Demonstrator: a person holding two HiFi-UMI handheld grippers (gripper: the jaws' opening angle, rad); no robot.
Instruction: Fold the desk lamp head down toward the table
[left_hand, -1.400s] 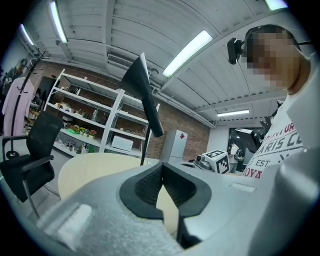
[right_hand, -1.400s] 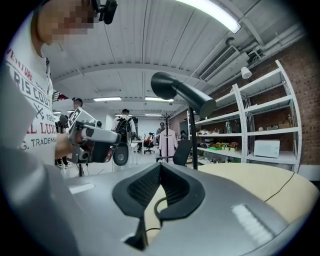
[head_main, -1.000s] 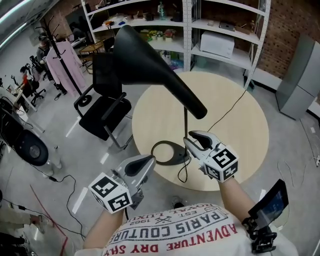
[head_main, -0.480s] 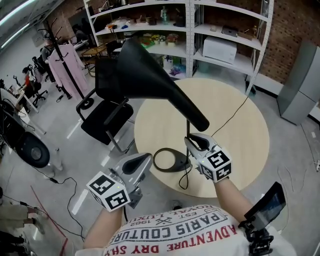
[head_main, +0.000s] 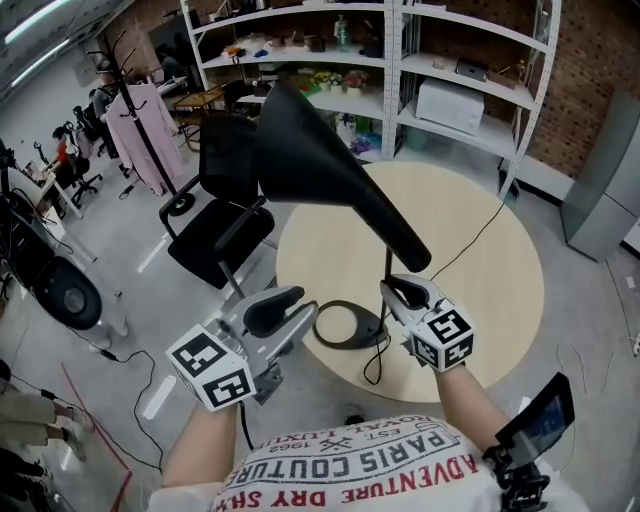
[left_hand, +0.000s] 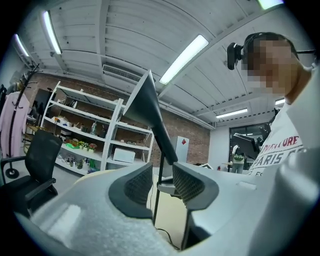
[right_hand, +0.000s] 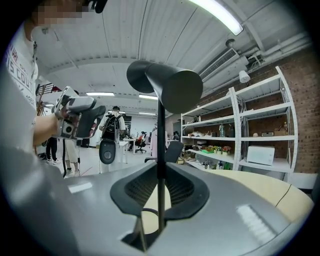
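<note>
The desk lamp (head_main: 362, 200) at the near edge of the table (head_main: 490, 270) looks light but top-heavy — the right gripper (head_main: 397, 287), jaws just closing, pinches its stiff thin stem (head_main: 388, 265), while the left gripper (head_main: 306, 303), jaws just opening and empty, could best push the smooth head (head_main: 318, 150) near its neck.

In the head view, the right gripper (head_main: 400, 291) covers the lower end of the lamp stem (head_main: 388, 264). The items on the shelving unit (head_main: 393, 70) are too small to identify.

We're seeing a smooth matt black lamp head (head_main: 330, 165) on a thin dark metal-looking stem (head_main: 388, 268). The table (head_main: 480, 260) is pale, smooth, matt wood-look. The left gripper (head_main: 300, 308) and right gripper (head_main: 396, 287) have matt grey plastic shells, ribbed black pads (left_hand: 137, 185).
</note>
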